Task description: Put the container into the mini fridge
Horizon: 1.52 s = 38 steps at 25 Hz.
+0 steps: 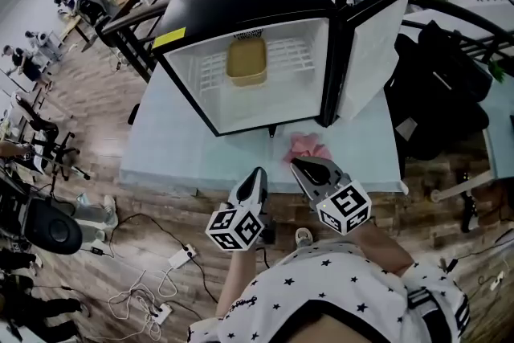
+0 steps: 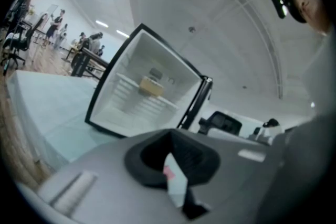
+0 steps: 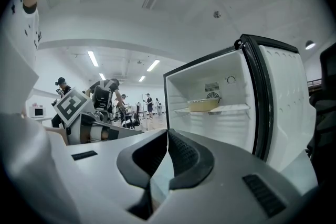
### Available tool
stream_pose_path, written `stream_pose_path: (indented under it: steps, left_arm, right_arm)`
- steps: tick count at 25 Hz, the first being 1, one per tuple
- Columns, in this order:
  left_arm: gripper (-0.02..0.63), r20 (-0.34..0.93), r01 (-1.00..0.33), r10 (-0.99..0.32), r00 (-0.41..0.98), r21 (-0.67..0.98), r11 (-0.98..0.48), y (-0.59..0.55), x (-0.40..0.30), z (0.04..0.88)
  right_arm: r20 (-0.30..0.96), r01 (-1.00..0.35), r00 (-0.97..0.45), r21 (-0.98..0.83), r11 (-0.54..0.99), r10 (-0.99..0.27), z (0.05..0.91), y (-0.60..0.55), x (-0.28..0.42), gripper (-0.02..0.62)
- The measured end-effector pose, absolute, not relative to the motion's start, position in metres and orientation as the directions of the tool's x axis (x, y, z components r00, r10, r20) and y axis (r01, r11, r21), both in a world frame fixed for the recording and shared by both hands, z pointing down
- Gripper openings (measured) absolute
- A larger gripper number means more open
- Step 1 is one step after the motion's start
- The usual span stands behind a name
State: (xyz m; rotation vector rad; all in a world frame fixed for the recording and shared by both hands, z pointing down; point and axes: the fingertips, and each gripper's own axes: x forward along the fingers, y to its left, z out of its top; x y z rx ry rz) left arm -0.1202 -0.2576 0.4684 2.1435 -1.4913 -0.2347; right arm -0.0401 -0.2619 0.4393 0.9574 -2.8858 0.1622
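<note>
Tan rectangular container (image 1: 246, 62) inside open mini fridge (image 1: 241, 4), left tongs (image 1: 259, 172) and right tongs (image 1: 295, 163) closed, empty

Legible text: none.
- yellow rectangular sticker (image 1: 169, 37), near-left top edge of black mini fridge (image 1: 241, 4): print too small to read.
- white cube with black square markers (image 1: 235, 228) on left gripper (image 1: 259, 173), same on right gripper (image 1: 295, 165): coded patterns only, no letters or digits.
</note>
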Motion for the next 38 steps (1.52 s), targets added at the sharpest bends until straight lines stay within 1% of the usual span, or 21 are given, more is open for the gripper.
stream_pose_path:
  steps: [13, 25, 33, 38]
  left_arm:
    - [0.006, 0.160, -0.812, -0.899, 0.407, 0.513, -0.277, -0.170, -0.128, 0.467]
    - [0.006, 0.167, -0.795, -0.891, 0.422, 0.540, -0.275, -0.088, -0.118, 0.474]
    - [0.005, 0.164, -0.789, -0.889, 0.428, 0.548, -0.279, -0.058, -0.113, 0.476]
    - [0.006, 0.157, -0.789, -0.893, 0.422, 0.548, -0.277, -0.050, -0.113, 0.474]
  right_arm:
    - [0.142, -0.609, -0.790, -0.074, 0.790, -0.596, 0.440, -0.175, -0.050, 0.021]
    - [0.139, -0.631, -0.773, -0.076, 0.772, -0.619, 0.439, -0.095, -0.038, 0.021]
    - [0.135, -0.635, -0.771, -0.071, 0.770, -0.623, 0.440, -0.065, -0.034, 0.021]
    - [0.134, -0.630, -0.772, -0.033, 0.776, -0.621, 0.438, -0.054, -0.036, 0.020]
